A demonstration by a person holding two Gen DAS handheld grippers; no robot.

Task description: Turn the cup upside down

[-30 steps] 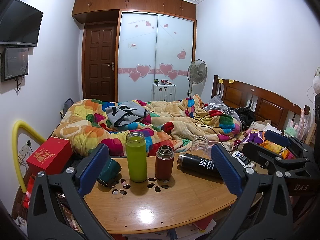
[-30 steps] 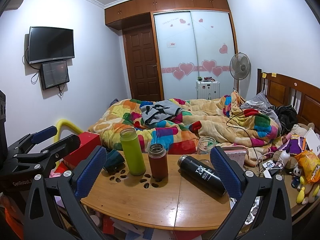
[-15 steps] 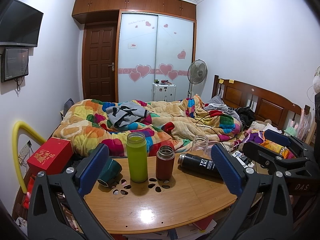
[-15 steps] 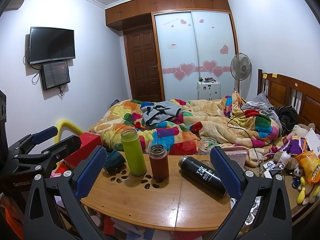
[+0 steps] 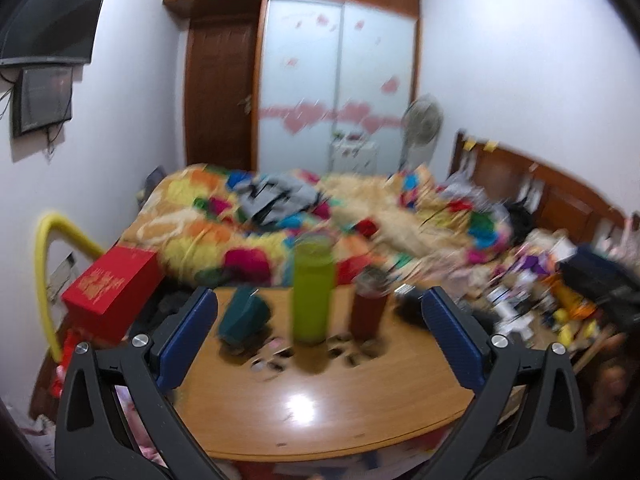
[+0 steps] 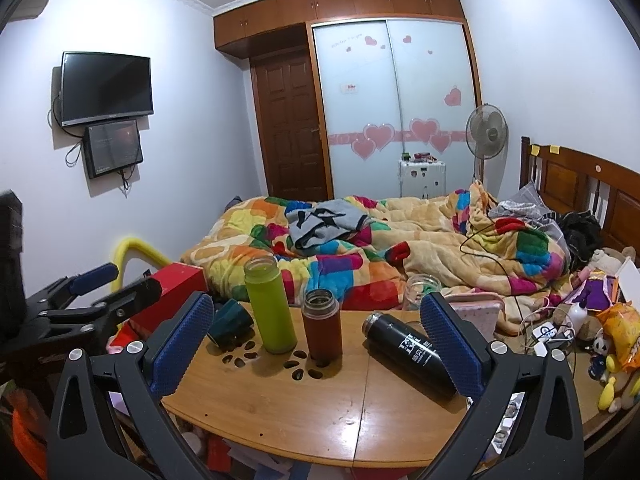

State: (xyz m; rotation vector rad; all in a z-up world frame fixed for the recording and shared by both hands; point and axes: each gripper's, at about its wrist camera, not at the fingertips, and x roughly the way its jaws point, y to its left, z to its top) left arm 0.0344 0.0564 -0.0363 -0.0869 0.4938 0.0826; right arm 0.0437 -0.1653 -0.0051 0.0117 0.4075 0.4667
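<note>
Left wrist view, blurred: left tongs spread wide, nothing between them. Dark green cup lies tipped on its side at the bench far-left area, just inside the left finger. Green bottle and brown bottle stand upright beside it.

Right wrist view, sharp: right tongs spread wide, empty. Cup on its side near the bench's left edge, mouth facing away. Black flask lies flat to the right. Left tongs show at far left, short of the cup.

dark teal cup lies tipped on its side at the table's left edge.
</note>
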